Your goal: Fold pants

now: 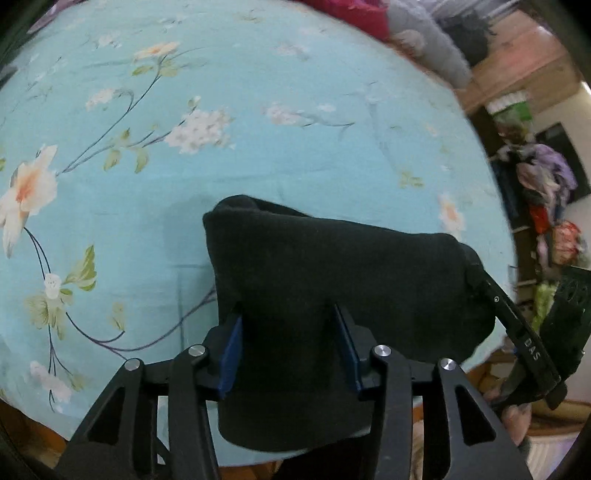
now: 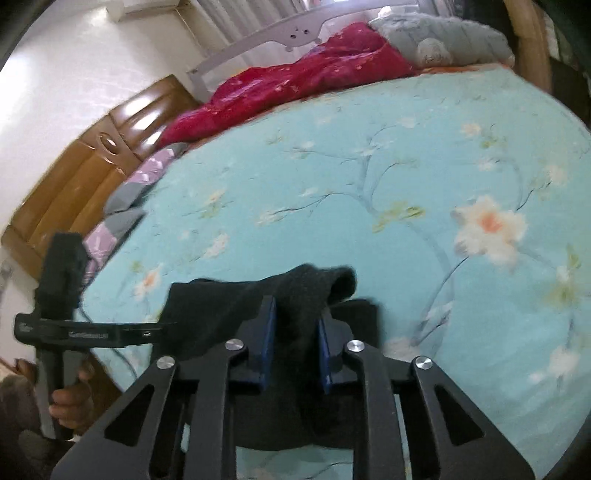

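Observation:
The black pants [image 1: 332, 258] lie bunched near the front edge of a bed with a light blue floral sheet [image 1: 258, 110]. My left gripper [image 1: 288, 317] is shut on a thick fold of them, and the cloth fills the space between its blue pads. In the right wrist view, my right gripper [image 2: 295, 321] is shut on another bunch of the pants [image 2: 221, 306], which rises in a hump above the pads. Each view shows the other gripper's black fingers [image 1: 517, 325] [image 2: 92, 334] at the cloth's far end. A hand [image 2: 70, 402] holds the left tool.
A red quilt [image 2: 295, 85] and a grey pillow [image 2: 443, 33] lie at the head of the bed. A wooden cabinet [image 2: 92, 166] stands beside the bed. Piled clothes [image 1: 546, 192] hang off to the right. The blue sheet [image 2: 369, 184] stretches beyond the pants.

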`<state>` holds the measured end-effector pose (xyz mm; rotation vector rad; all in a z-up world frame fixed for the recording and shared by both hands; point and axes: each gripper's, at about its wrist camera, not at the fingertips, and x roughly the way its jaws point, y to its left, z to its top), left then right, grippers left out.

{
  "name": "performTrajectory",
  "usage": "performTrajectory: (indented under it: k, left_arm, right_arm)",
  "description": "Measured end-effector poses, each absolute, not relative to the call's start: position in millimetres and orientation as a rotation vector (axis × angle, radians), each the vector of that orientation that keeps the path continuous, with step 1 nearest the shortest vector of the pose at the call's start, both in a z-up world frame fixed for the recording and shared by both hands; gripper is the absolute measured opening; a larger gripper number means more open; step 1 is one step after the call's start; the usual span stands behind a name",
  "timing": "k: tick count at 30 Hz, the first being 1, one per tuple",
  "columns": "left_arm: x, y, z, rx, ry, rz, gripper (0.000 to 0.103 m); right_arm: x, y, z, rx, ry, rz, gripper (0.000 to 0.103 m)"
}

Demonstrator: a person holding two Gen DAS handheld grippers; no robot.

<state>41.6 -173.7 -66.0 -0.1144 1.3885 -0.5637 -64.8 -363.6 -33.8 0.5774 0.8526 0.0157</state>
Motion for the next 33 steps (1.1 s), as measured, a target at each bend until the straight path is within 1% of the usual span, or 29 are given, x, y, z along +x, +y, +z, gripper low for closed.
performTrajectory:
  k: [1,2,3,4,7,8,9,10,11,12,14,15,16,17,18,20,21,23,24,26,27,28,29,30,33]
  left_arm:
    - [43.1,-174.8,-75.3,-0.102,1.403,-0.539,0.053]
    - [42.7,-173.6,-78.6,-0.104,1.405,-0.530,0.058]
    - [42.4,-171.5,-78.6,-0.111,1.401,-0.531,0.060]
    - [42.0,-169.8,-76.2,-0.112,1.407,-0.539,0.060]
    - [39.7,-158.7,-67.7,-0.142,1.426,-0.577,0.060]
    - [38.3,-154.3,-65.7,-0.148,1.425,-0.586,0.063]
    - [35.6,-150.4,-64.0,-0.156,1.422,-0.594,0.069]
    - [31.0,-147.2,-63.0,-0.165,1.418,-0.602,0.071]
    - [26.8,-145.7,-63.3,-0.168,1.416,-0.608,0.072]
    - [22.0,-147.0,-64.9,-0.161,1.417,-0.619,0.072]
    - [16.0,-153.3,-67.4,-0.123,1.420,-0.629,0.072]
    - [13.0,-158.6,-71.3,-0.097,1.424,-0.625,0.071]
    - [9.5,-164.6,-73.7,-0.072,1.430,-0.625,0.071]
    - [6.1,-170.8,-72.2,-0.043,1.430,-0.623,0.071]
    - [5.3,-174.8,-69.9,-0.035,1.427,-0.633,0.070]
    - [-0.4,-180.7,-57.3,-0.046,1.409,-0.688,0.071]
    - [-3.5,-182.4,-50.6,-0.044,1.388,-0.706,0.072]
    - [-6.8,-191.1,-47.7,-0.005,1.349,-0.713,0.076]
    - [-6.4,-194.5,-52.8,0.014,1.350,-0.705,0.076]
    - [-2.0,-195.3,-71.5,0.060,1.383,-0.652,0.076]
    - [-0.4,-190.6,-78.4,0.063,1.408,-0.634,0.076]
    - [0.9,-183.0,-78.5,0.028,1.425,-0.644,0.076]
    - [1.6,-175.8,-74.3,-0.003,1.431,-0.661,0.075]
    - [3.1,-169.8,-68.7,-0.028,1.429,-0.678,0.075]
    - [7.4,-154.8,-41.2,-0.081,1.342,-0.680,0.077]
  right_arm:
    - [-60.6,-366.8,-44.1,0.567,0.893,-0.001,0.022]
    - [-55.7,-369.5,-60.6,0.566,0.948,-0.012,0.022]
    - [-53.6,-370.7,-73.2,0.576,0.985,-0.011,0.022]
    - [-55.4,-372.8,-80.3,0.597,0.985,-0.009,0.022]
    - [-68.5,-384.4,-68.6,0.690,0.911,0.010,0.024]
    - [-75.7,-388.7,-62.9,0.737,0.885,0.029,0.024]
    - [-83.0,-391.3,-58.9,0.768,0.860,0.040,0.029]
    - [-90.8,-392.2,-55.7,0.793,0.840,0.048,0.047]
    - [-99.3,-390.9,-55.5,0.810,0.836,0.047,0.058]
    - [-104.5,-386.6,-57.8,0.810,0.847,0.029,0.074]
    - [-111.1,-376.7,-66.3,0.808,0.867,0.025,0.074]
    - [-112.1,-370.7,-72.0,0.801,0.882,0.036,0.072]
    - [-112.6,-363.5,-76.1,0.779,0.888,0.039,0.055]
    - [-110.5,-354.9,-79.8,0.757,0.898,0.056,0.044]
    - [-109.3,-348.4,-80.2,0.722,0.906,0.042,0.043]
    - [-112.1,-349.0,-67.7,0.694,0.852,0.040,0.027]
    - [-115.1,-350.9,-57.7,0.701,0.816,0.044,0.023]
    - [-120.9,-355.7,-44.4,0.684,0.770,0.025,0.022]
    - [-119.8,-357.8,-49.6,0.681,0.791,0.011,0.022]
    - [-114.9,-360.2,-81.4,0.672,0.903,-0.027,0.024]
    - [-115.2,-361.9,-93.6,0.685,0.928,-0.028,0.028]
    - [-118.3,-367.1,-97.2,0.724,0.910,-0.028,0.039]
    - [-120.1,-373.8,-95.3,0.768,0.905,-0.024,0.043]
    - [-121.2,-378.9,-91.0,0.792,0.896,-0.019,0.046]
    - [-129.7,-389.8,-64.0,0.778,0.812,-0.049,0.046]
